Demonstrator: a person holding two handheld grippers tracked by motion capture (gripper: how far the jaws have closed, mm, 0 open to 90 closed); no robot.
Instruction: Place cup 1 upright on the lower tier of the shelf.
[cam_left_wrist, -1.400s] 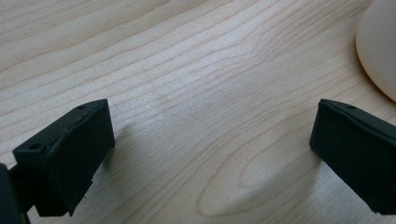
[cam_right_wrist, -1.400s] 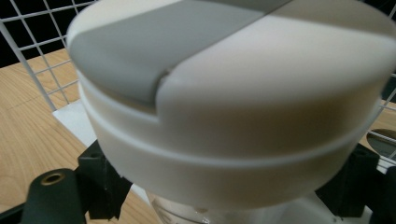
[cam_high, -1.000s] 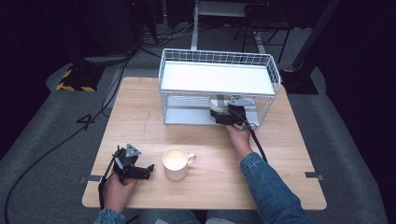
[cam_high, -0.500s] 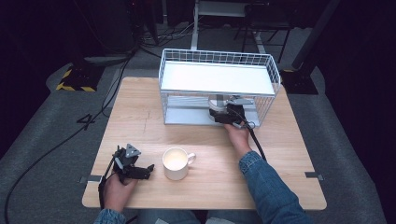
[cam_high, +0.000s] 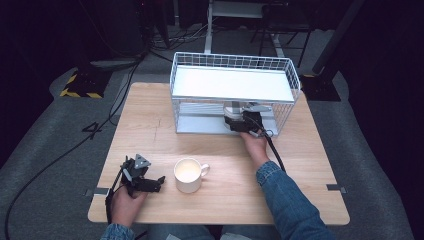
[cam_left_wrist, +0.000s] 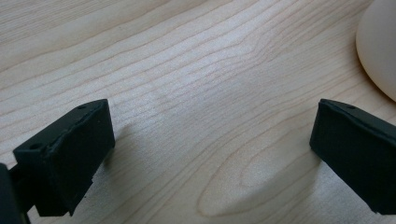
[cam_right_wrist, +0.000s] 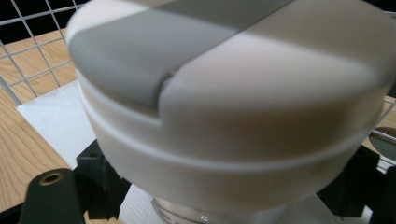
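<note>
The wooden table (cam_high: 310, 165) takes up the middle of the high view, and everything in play sits on it. Across its upper half stands a white wire rack (cam_high: 235, 80) with a flat shelf on top and an open lower level, its open front facing the bottom of the frame, which lets a hand reach straight in from the person's side.

Under that shelf, right of centre, the right gripper (cam_high: 239, 121) is pushed into the lower level, its cable trailing back along the denim sleeve. In the right gripper view its jaws rise either side of a white container with a grey-banded lid (cam_right_wrist: 224, 93), with a clear glass body just below the lid. The jaws are clenched tight around that narrower part under the lid, likely so the wider lid rests above them and cannot slip down. The container sits inside the rack, over its white base sheet, held low to clear the shelf.

At centre bottom stands a cream mug (cam_high: 188, 174), handle to the right.

At lower left, the left gripper (cam_high: 150, 182) rests by the table edge, jaws spread wide with nothing between them, apparently parked beside the mug.
</note>
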